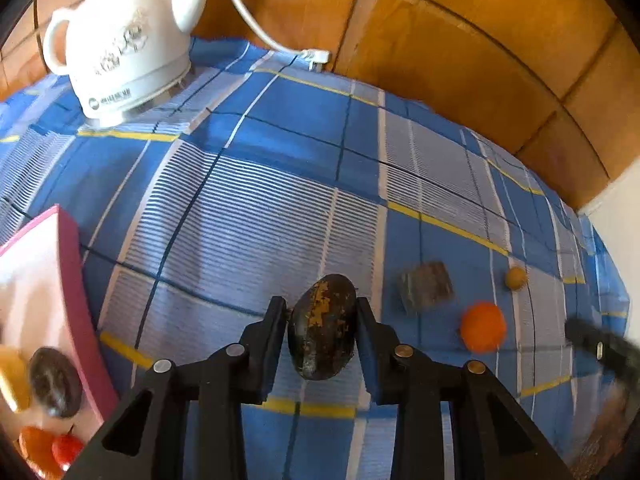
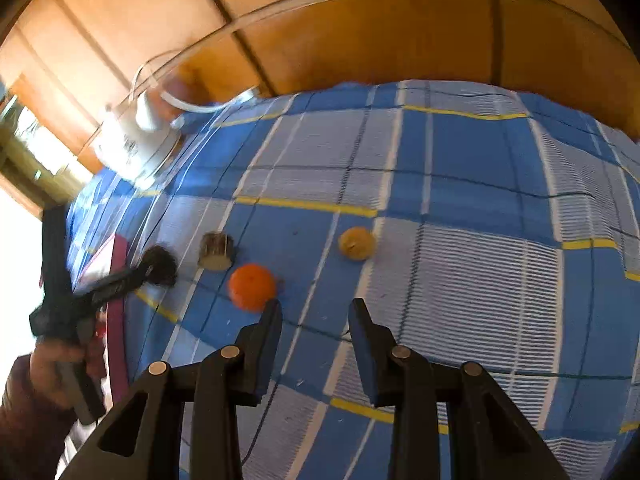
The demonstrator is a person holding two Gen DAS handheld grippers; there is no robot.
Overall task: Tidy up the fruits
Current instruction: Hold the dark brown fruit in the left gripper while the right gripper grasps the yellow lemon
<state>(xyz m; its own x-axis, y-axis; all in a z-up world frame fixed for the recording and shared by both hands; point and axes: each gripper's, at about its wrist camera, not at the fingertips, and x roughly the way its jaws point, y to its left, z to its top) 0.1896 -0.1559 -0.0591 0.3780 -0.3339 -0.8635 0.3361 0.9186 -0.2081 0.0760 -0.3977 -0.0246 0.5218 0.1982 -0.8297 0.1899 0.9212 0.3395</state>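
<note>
Gripped between my left gripper (image 1: 321, 309) fingers is a dark, mottled oval fruit (image 1: 322, 326), held above the blue plaid cloth (image 1: 248, 216). At far left I see the pink tray (image 1: 74, 280), already holding a dark fruit (image 1: 55, 382), orange pieces and a small red one (image 1: 66, 449). Further right on the cloth lie a brown block (image 1: 426, 286), an orange (image 1: 483, 327) just beside it, and a small yellow fruit (image 1: 515, 278) near the edge. My right gripper (image 2: 315, 311) stands apart, holding nothing, its left finger close to the orange. A white kettle (image 1: 120, 40) sits at the far corner.
</note>
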